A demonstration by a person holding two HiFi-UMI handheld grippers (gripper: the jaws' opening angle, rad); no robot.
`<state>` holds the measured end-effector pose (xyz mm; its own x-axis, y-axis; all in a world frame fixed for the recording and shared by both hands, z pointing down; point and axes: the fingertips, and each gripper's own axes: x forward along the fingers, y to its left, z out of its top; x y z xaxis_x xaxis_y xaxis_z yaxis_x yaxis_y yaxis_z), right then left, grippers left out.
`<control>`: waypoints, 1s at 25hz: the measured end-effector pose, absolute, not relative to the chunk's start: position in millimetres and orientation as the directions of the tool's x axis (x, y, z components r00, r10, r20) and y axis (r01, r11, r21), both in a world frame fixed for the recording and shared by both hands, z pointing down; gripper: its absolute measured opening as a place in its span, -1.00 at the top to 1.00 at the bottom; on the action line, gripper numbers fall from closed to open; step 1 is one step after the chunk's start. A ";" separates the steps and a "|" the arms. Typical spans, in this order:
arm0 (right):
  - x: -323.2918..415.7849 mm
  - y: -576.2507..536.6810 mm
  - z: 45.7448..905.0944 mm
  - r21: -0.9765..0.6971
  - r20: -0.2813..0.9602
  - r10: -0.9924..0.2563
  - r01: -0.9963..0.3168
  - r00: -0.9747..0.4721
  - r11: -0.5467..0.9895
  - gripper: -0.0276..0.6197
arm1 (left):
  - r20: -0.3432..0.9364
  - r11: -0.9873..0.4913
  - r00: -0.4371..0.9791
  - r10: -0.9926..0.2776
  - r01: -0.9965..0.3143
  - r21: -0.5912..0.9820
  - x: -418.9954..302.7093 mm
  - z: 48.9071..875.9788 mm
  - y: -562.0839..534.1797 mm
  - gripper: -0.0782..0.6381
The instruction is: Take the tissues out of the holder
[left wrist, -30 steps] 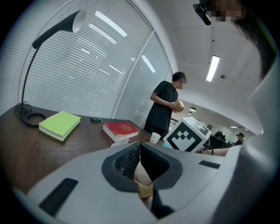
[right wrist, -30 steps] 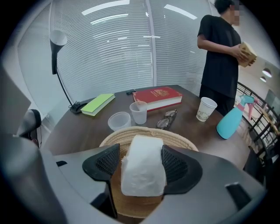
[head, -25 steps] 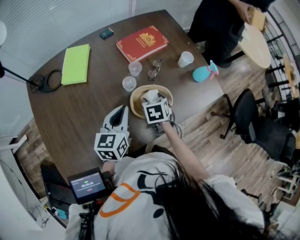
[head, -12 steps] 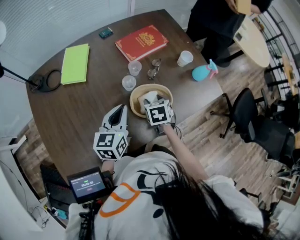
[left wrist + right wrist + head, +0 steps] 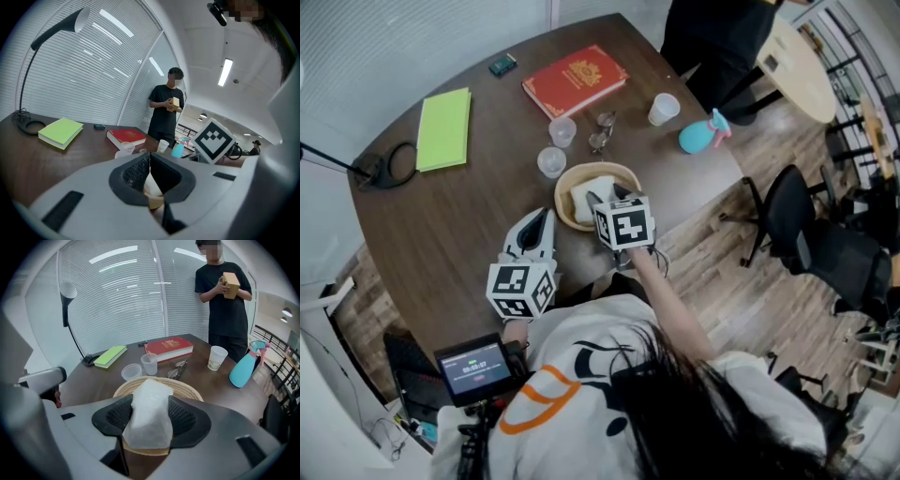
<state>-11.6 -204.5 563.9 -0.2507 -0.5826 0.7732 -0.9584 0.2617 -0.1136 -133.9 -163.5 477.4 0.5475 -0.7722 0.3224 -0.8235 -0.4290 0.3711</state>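
Note:
A round woven basket holder [image 5: 565,188] sits on the dark wooden table near its front edge. A white tissue pack [image 5: 592,191] stands in it, above the rim. My right gripper [image 5: 606,200] reaches over the basket from the near side and is shut on the tissue pack [image 5: 147,404]. Both pads press its sides, with the basket rim [image 5: 188,388] just beyond them. My left gripper [image 5: 546,218] rests on the table left of the basket. It is shut and holds nothing, and its pads meet in the left gripper view [image 5: 150,161].
Two clear plastic cups [image 5: 562,131] [image 5: 550,162] and folded glasses [image 5: 603,132] lie just behind the basket. Farther back are a red book [image 5: 575,77], a green notebook [image 5: 443,128], a paper cup [image 5: 663,109] and a teal spray bottle [image 5: 701,136]. A person in black [image 5: 712,37] stands beyond the table.
My right gripper has closed onto the tissue pack and drawn back a little toward me over the basket's near rim. The left gripper has stayed put.

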 end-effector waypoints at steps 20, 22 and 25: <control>48.0 -200.5 504.7 -0.226 0.674 -0.669 -0.950 -0.312 0.215 0.15 | 0.318 -0.463 0.575 -0.754 -0.808 0.363 -77.1 469.7 -159.0 0.77; 60.3 -202.8 499.9 -0.234 0.666 -0.678 -0.951 -0.309 0.204 0.15 | 0.320 -0.465 0.576 -0.752 -0.808 0.361 -68.6 469.1 -161.0 0.78; 80.3 -204.9 495.7 -0.238 0.663 -0.686 -0.953 -0.301 0.188 0.15 | 0.322 -0.470 0.579 -0.749 -0.807 0.357 -54.7 467.7 -163.9 0.78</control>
